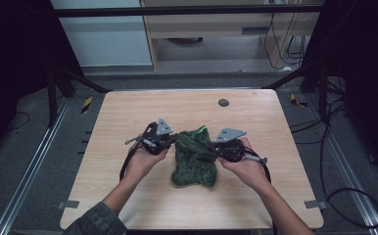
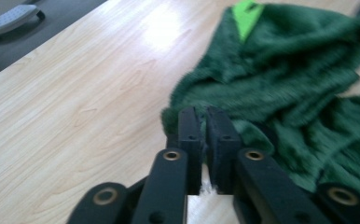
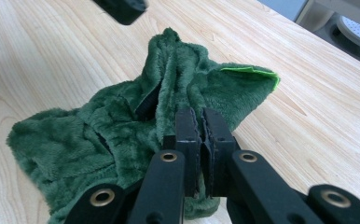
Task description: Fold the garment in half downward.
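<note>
A crumpled dark green fleece cloth lies in the middle of the wooden table, with a bright green patch at its far end. My left gripper is at the cloth's left edge. In the left gripper view its jaws stand nearly together, pinching a thin edge of the cloth. My right gripper is at the cloth's right side. In the right gripper view its jaws are shut on a fold of the cloth.
A small dark round disc sits on the table near its far edge. Bare wood surrounds the cloth on all sides. Dark frame legs and cables lie on the floor beside the table.
</note>
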Motion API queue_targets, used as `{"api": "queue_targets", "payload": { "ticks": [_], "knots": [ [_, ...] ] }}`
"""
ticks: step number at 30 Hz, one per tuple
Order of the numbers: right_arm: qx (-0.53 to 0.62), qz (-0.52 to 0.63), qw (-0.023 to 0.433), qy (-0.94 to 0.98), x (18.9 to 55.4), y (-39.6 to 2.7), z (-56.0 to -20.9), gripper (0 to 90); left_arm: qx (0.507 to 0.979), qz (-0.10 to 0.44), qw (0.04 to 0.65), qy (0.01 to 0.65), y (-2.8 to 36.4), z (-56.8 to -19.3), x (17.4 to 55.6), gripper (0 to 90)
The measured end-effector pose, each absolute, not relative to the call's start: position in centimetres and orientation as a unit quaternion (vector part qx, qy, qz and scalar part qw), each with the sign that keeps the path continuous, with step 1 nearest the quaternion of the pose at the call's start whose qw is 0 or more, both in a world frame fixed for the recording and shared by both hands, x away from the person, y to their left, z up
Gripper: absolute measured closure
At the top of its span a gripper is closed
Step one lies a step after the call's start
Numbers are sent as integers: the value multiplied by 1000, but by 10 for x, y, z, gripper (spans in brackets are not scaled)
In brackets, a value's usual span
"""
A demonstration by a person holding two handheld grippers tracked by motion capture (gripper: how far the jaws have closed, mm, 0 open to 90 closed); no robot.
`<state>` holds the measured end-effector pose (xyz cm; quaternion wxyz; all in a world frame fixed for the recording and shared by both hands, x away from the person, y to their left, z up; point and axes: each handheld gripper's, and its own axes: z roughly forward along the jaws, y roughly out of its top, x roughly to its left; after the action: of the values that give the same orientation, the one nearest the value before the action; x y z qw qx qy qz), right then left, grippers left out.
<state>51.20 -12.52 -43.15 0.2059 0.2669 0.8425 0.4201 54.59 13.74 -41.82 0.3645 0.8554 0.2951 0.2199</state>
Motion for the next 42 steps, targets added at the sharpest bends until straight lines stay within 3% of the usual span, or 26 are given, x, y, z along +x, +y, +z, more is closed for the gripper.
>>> {"api": "queue_targets", "payload": {
  "ticks": [5,16,42],
  "knots": [
    [261,419,203,846,511,-122,-432,863,849,225,364,309,135,-419,557,695],
    [253,420,201,848,508,-119,-431,863,844,223,365,324,127,-419,574,618],
    [245,426,192,850,502,-118,-434,863,854,203,343,335,124,-440,585,638]
  ]
}}
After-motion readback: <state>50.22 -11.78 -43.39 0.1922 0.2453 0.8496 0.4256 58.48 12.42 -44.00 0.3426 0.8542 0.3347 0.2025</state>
